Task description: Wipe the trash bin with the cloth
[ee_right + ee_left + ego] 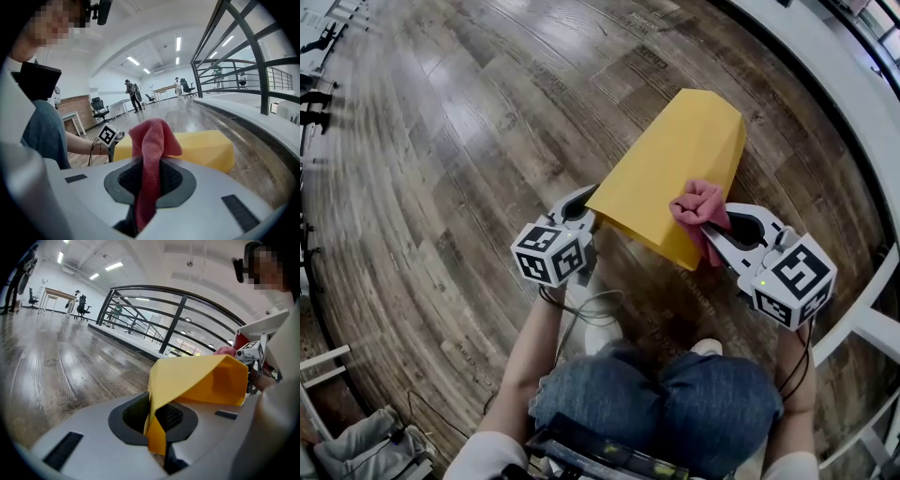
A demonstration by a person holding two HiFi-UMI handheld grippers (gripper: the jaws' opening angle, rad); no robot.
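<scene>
Head view: left gripper (pixel 584 208) jaws clench the tilted trash bin (pixel 680 169) by its rim; right gripper (pixel 724 228) jaws grip the red cloth (pixel 697 203), touching the bin's near edge. Hard wiping may tug the rim loose

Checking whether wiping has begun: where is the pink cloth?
The pink cloth is right of centre in the head view, clamped in the right hand-held gripper, against the near right edge of the yellow trash bin.
</scene>
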